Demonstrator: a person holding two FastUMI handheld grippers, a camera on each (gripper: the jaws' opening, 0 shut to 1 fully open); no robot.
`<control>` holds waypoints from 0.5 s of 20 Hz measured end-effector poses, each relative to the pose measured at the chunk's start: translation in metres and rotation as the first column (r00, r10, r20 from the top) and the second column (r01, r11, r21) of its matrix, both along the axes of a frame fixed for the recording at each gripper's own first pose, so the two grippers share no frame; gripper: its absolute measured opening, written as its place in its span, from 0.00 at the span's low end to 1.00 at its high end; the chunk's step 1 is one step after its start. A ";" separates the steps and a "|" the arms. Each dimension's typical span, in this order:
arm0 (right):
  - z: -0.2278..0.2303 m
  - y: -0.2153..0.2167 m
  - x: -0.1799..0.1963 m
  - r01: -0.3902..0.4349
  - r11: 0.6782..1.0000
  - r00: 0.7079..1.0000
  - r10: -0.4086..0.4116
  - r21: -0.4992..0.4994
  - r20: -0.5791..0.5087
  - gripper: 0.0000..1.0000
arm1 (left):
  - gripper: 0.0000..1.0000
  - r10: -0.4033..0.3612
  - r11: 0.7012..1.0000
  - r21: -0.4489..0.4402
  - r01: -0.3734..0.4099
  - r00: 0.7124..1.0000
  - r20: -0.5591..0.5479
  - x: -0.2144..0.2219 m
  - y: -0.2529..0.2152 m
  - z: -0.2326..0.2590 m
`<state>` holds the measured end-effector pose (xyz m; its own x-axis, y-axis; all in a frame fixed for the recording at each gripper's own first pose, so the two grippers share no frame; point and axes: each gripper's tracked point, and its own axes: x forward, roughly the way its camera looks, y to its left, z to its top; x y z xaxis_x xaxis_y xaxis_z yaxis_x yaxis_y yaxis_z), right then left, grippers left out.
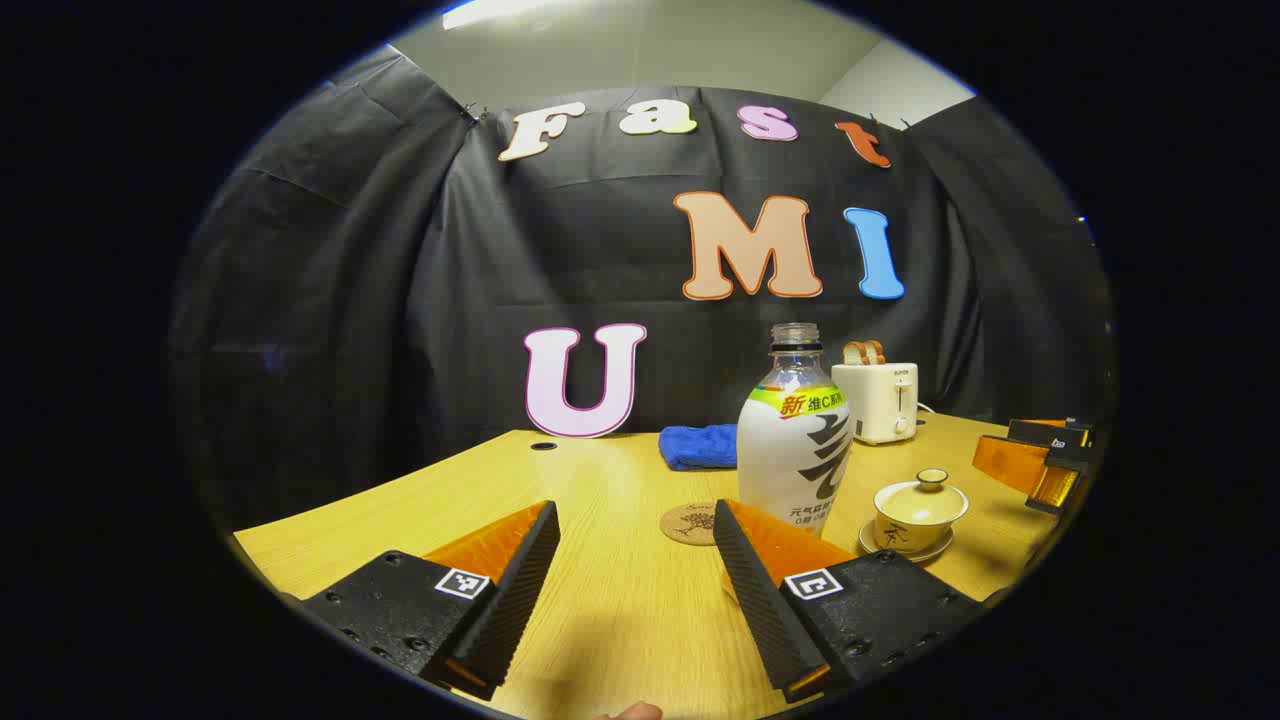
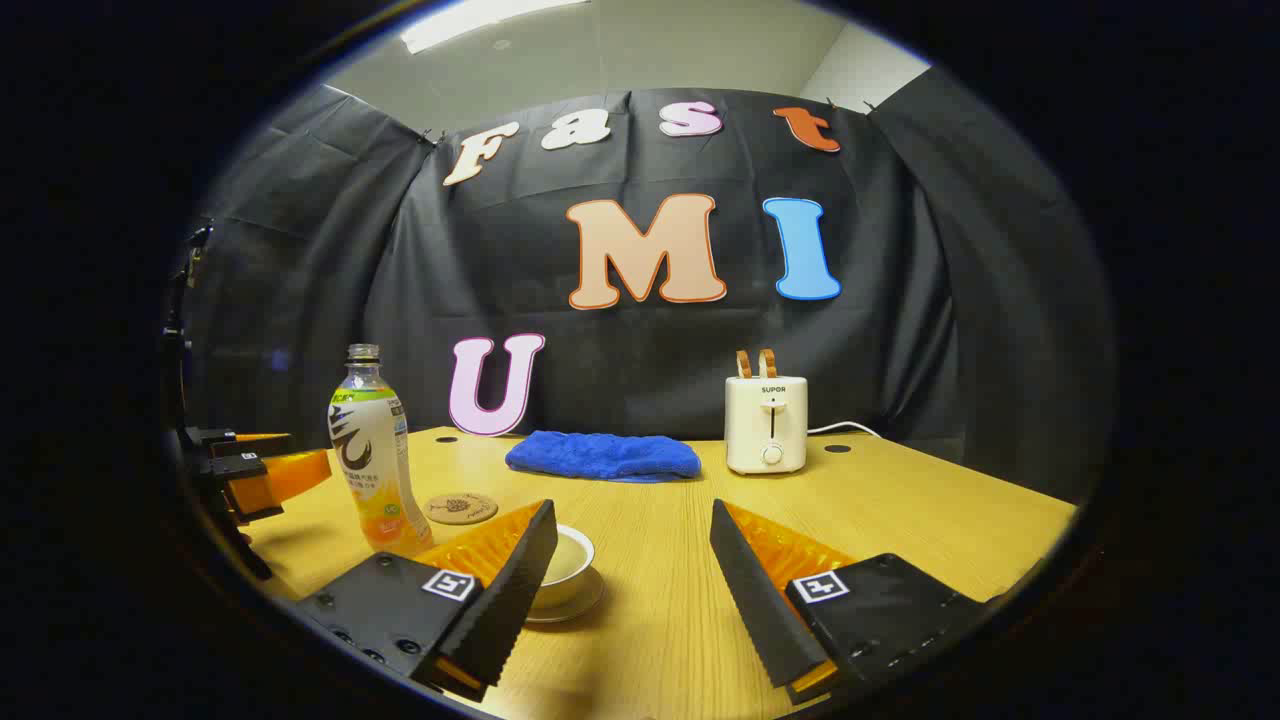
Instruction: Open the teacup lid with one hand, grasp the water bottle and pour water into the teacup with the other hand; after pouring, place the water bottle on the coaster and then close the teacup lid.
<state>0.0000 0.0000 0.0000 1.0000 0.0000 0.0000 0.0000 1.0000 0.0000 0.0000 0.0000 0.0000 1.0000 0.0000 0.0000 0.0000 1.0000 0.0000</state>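
**Both grippers wide apart over the table, bottle and lidded teacup standing ahead**

In the left gripper view, the left gripper has its fingers spread wide with bare wood between them, gripping nothing. Its right finger sits just in front of the water bottle, which stands upright and uncapped. The round coaster lies flat just left of the bottle's base. The teacup, lid on, rests on its saucer right of the bottle. Farther back lie a blue cloth and a toaster. The table has open surface to the left, up to its curved near-left edge.

In the right gripper view, the right gripper is likewise wide open and holds nothing. The teacup shows partly behind its left finger. The bottle stands farther left, the coaster beside it, and the left gripper shows at the left edge. Right of the fingers, the tabletop runs free to its far-right edge.
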 end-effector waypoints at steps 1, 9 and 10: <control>0.000 0.000 0.000 0.000 1.000 1.000 0.000 0.000 0.000 0.98 | 0.91 -0.003 1.000 0.000 0.003 1.000 0.000 0.001 -0.002 0.000; 0.000 -0.001 0.000 0.004 1.000 1.000 -0.004 0.000 0.000 0.98 | 0.91 -0.001 1.000 -0.002 0.001 1.000 0.001 0.003 -0.001 -0.001; 0.000 -0.001 0.000 0.004 1.000 1.000 -0.004 -0.001 0.001 0.98 | 0.91 -0.002 1.000 -0.002 0.002 1.000 0.002 0.004 -0.001 -0.001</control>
<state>-0.0003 -0.0009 0.0000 1.0000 -0.0039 0.0005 0.0039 1.0000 -0.0005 0.0039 -0.0007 -0.0008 1.0000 -0.0018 0.0019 0.0018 1.0000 -0.0019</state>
